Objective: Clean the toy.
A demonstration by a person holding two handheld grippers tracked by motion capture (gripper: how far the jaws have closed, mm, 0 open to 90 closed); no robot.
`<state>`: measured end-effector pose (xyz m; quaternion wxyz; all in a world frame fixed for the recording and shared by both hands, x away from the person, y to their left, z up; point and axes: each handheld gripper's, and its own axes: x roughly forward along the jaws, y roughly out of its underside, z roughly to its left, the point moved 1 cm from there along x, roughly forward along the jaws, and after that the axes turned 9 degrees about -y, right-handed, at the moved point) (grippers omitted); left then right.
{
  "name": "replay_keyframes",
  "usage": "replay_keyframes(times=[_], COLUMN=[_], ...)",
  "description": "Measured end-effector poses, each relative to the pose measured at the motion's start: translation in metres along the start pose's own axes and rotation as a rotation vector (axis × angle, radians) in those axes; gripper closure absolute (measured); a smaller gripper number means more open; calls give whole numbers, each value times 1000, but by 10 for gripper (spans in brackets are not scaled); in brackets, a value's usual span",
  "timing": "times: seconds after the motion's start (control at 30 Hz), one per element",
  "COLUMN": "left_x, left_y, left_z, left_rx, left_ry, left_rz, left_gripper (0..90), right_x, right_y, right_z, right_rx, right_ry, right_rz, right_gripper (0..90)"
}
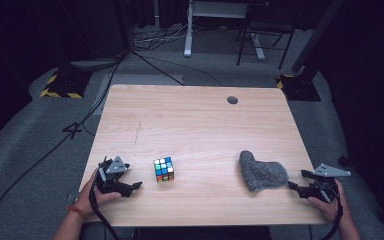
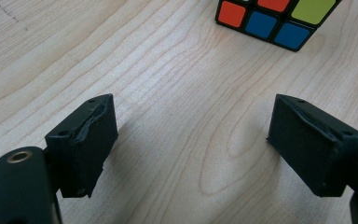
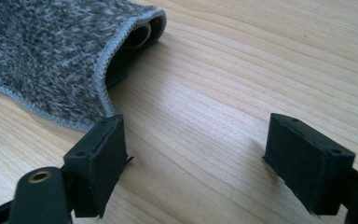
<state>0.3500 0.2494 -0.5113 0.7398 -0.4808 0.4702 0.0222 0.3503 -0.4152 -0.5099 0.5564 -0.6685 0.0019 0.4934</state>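
Note:
A scrambled colour cube (image 1: pixel 163 169) sits on the wooden table (image 1: pixel 195 125), left of centre near the front. In the left gripper view the cube (image 2: pixel 272 16) lies just ahead of my left gripper (image 2: pixel 191 140), whose jaws stand wide apart over bare wood. From above, the left gripper (image 1: pixel 130 182) rests a little to the cube's left. A grey fuzzy cloth (image 1: pixel 261 171), folded, lies at the front right. My right gripper (image 1: pixel 297 182) is open just right of it, and the cloth's hemmed edge (image 3: pixel 65 60) lies beside its left jaw (image 3: pixel 98 163).
A round cable hole (image 1: pixel 232 100) is in the table's far right part. Beyond the table, cables cross the grey floor, with a desk frame (image 1: pixel 220 25) and yellow-black striped bases (image 1: pixel 62 85) at the back.

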Motion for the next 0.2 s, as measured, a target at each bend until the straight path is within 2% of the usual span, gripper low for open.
replay_keyframes(times=[0.2], left_x=[0], left_y=[0], left_z=[0], left_rx=[-1], left_ry=[0], left_rz=[-1], left_gripper=[161], right_x=[0], right_y=[0], right_z=[0], right_rx=[0], right_ry=[0], right_rz=[0], right_gripper=[203])
